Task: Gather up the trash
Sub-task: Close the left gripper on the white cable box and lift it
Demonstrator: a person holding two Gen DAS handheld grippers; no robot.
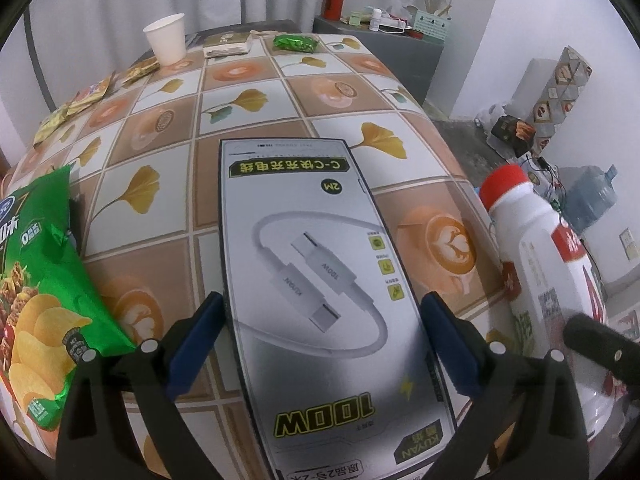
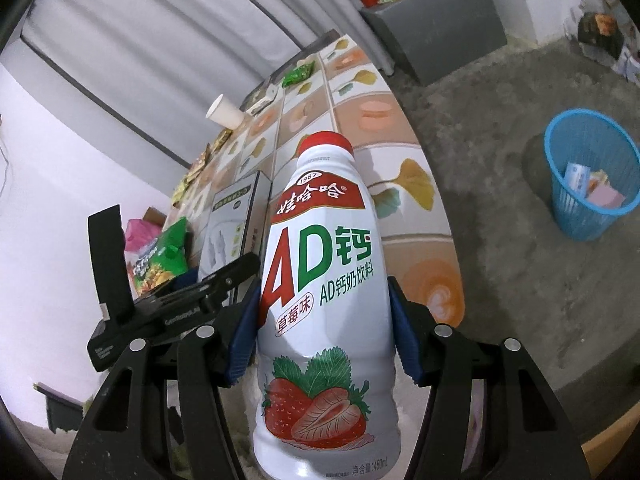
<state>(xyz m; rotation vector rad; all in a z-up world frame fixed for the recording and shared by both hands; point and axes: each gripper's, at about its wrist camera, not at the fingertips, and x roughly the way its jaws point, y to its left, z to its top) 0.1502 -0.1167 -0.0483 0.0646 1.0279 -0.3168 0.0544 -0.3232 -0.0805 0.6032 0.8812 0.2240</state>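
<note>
My left gripper is clamped on the cable box, a blue pad pressed to each long edge, and the box fills the middle of the left view, stretching away over the patterned table. My right gripper is clenched around the white milk bottle, pads tight on both sides of its waist, red cap pointing toward the top of the frame. In the left view that same bottle shows at the right edge. At lower left of the left view, a green chip bag lies on the table just beside my left finger. Further out, upper left, a paper cup stands on the table, a string of small snack wrappers trails along the left edge, and a small green packet sits near the top centre. In the right view, at the right of the frame, a blue basket stands on the concrete floor, well apart from the table, with a few cartons inside.
</note>
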